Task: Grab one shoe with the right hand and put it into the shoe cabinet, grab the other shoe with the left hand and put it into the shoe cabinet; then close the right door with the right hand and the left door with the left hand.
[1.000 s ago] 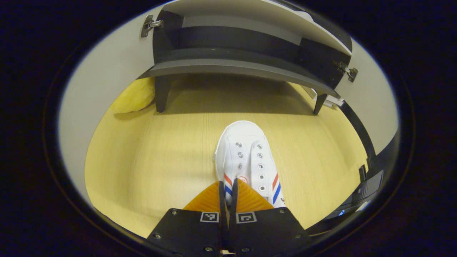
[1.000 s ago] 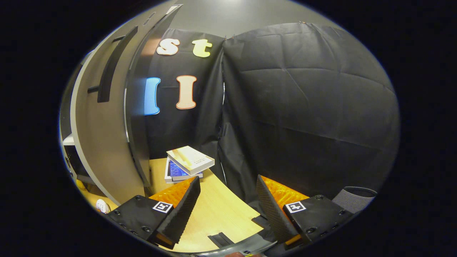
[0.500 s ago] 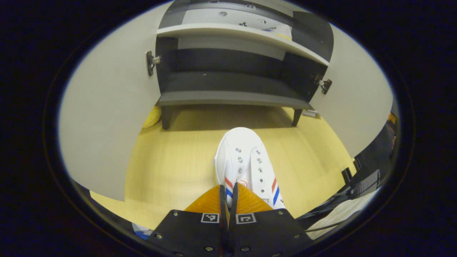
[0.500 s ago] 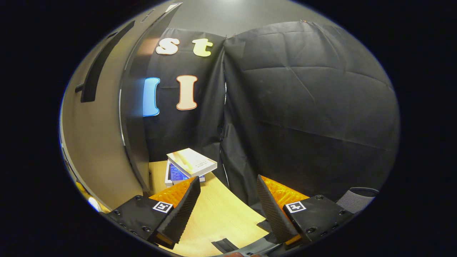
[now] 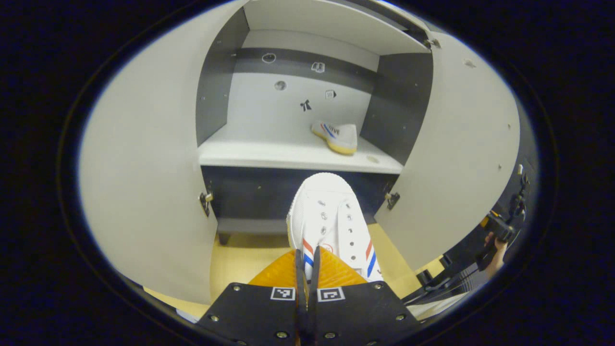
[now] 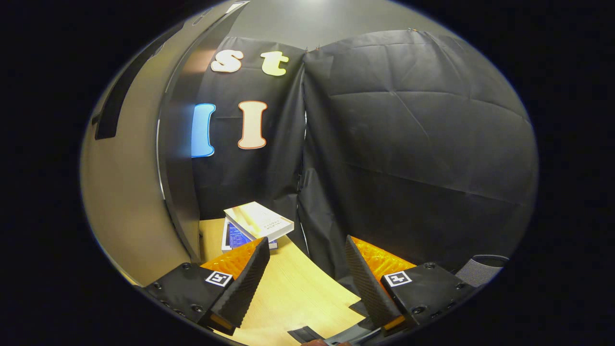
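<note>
Now my left tool point(image 5: 307, 262), pinching the heel edge of the white shoe point(image 5: 331, 221), has come up from the floor: a second ago the view held the cabinet's dark bottom shelf, and now the white shelf point(image 5: 288, 154) lies at 12 o'clock with the first shoe point(image 5: 336, 137) on it toward 1 o'clock. Both doors stand open. My right tool point(image 6: 305, 269) waits spread, empty. Next comes setting this shoe down beside its mate.

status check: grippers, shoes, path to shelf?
Left gripper shut on second shoe. Right gripper open. First shoe on cabinet shelf, doors open, path unobstructed.
</note>
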The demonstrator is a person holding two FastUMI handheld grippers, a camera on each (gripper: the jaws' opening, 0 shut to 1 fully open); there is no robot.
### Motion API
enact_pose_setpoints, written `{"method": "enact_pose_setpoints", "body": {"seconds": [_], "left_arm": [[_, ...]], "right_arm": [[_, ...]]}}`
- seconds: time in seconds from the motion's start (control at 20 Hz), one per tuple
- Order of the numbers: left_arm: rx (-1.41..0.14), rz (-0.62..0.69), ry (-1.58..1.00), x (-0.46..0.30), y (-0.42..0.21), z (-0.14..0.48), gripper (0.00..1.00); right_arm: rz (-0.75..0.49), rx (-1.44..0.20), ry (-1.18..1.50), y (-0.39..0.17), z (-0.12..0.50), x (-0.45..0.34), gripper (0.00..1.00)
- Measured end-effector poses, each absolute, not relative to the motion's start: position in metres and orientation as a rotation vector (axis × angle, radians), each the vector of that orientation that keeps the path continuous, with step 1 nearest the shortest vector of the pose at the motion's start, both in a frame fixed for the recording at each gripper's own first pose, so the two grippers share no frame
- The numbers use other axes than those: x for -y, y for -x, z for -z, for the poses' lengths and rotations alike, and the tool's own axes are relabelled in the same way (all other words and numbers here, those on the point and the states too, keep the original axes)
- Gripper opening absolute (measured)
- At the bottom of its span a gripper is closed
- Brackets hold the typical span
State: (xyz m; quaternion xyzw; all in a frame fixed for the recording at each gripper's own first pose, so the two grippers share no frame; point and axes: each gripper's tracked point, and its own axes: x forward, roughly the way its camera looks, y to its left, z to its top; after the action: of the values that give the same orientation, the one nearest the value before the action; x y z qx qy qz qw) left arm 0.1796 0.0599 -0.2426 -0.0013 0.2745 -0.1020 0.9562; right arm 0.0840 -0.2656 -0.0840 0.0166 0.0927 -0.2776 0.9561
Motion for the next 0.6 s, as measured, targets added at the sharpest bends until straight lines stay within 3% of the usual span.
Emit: {"method": "enact_pose_setpoints", "body": {"seconds": [0.6], "left_arm": [[-0.314,0.143,0.013,-0.058,-0.180,0.245,0.00]], "right_arm": [[0.640,-0.189,-0.078,-0.062,0.084,0.274,0.98]]}}
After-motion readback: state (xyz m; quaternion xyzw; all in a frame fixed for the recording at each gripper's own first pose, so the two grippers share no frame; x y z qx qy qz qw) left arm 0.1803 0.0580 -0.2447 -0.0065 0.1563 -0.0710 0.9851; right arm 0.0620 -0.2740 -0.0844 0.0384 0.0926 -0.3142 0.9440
